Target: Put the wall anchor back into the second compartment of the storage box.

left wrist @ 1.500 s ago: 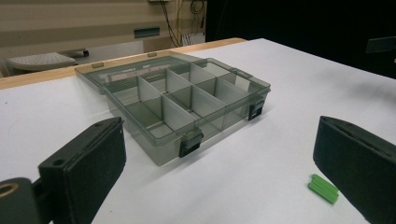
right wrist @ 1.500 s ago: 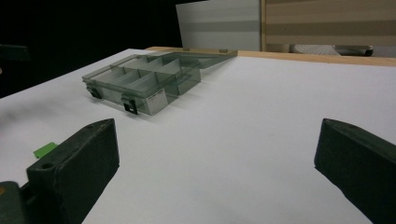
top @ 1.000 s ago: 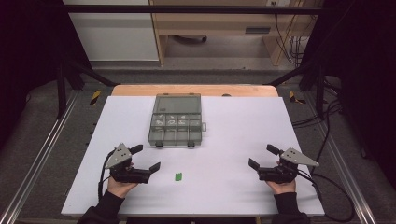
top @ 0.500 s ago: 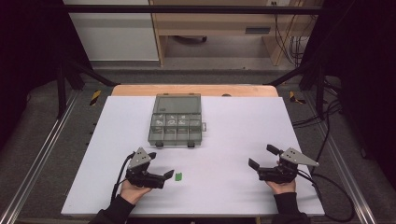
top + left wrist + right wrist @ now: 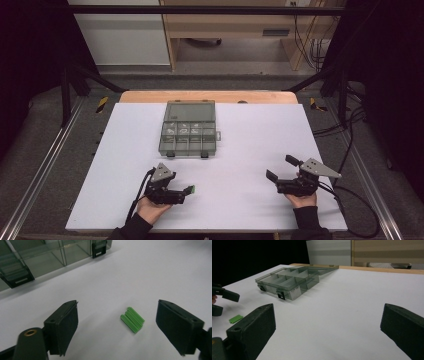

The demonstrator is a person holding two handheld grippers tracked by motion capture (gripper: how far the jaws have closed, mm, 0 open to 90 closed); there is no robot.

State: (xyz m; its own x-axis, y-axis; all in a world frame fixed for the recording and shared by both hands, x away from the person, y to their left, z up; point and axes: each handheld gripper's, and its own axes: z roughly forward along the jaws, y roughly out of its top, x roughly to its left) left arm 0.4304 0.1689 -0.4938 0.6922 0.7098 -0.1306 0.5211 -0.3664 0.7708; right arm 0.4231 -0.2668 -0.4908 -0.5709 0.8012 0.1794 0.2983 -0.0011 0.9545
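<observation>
We see the green ribbed piece [image 5: 132, 319] lying flat on the counter [image 5: 250, 130], near the organizer box [image 5: 189, 129], on its latch side. Our left gripper [image 5: 117, 325] has just been closing, jaws apart either side, not touching. It looks light, stiff and maybe slippery; we'd pinch its long sides. There is open room around it. Our right gripper [image 5: 327, 330] waits wide.

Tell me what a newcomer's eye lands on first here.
The small green ribbed piece on the white table, lying between the open jaws of the left tongs, which have just been closing on it without touching. Behind it, toward the table's far edge, stands a clear compartment box with its lid open. The right tongs rest open at the near right.
</observation>
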